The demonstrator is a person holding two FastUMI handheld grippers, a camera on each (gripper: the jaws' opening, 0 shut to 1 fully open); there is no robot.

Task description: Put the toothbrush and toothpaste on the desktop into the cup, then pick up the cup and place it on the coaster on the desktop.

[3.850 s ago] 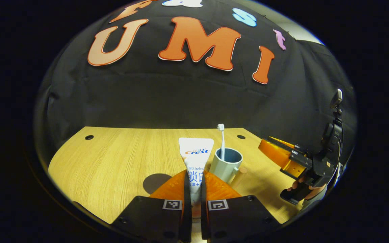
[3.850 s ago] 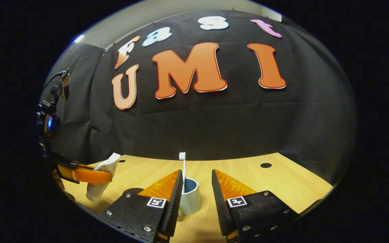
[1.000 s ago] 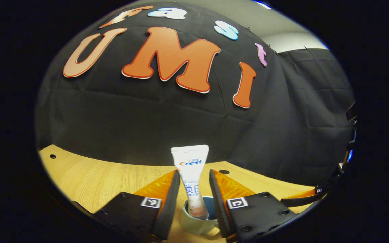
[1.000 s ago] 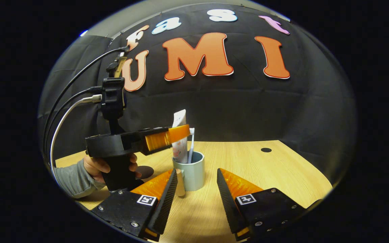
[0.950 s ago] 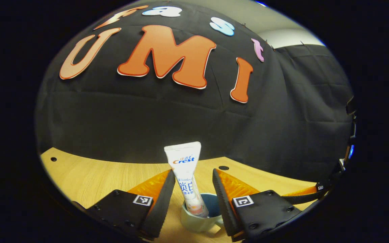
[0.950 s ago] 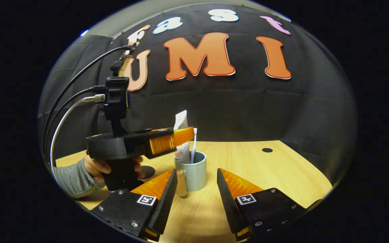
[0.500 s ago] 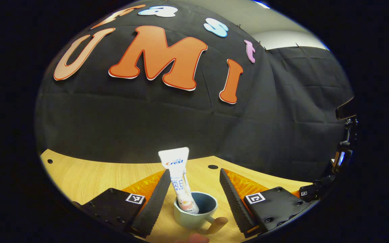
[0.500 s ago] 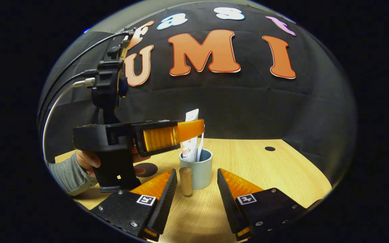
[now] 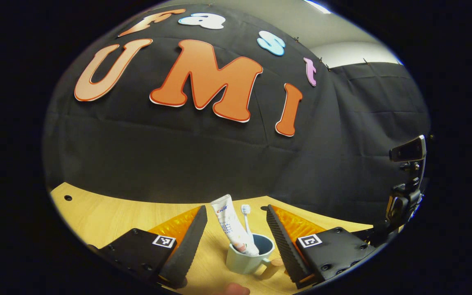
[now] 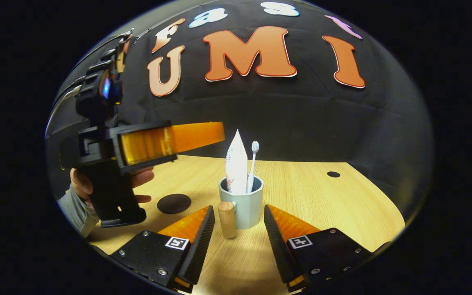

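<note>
A: Bench status?
B: Cup on the bench with toothpaste and toothbrush standing in it. Coaster to its left, apart.
A: Claws?
B: Left claw wide open above the cup, empty. Right claw wide open, empty, just in front of the cup.

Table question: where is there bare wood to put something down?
Free: the table right of the cup, out to the small hole, and behind the cup toward the wall. Crowded: left of the cup, with its wooden handle, the coaster and the left gripper.
</note>
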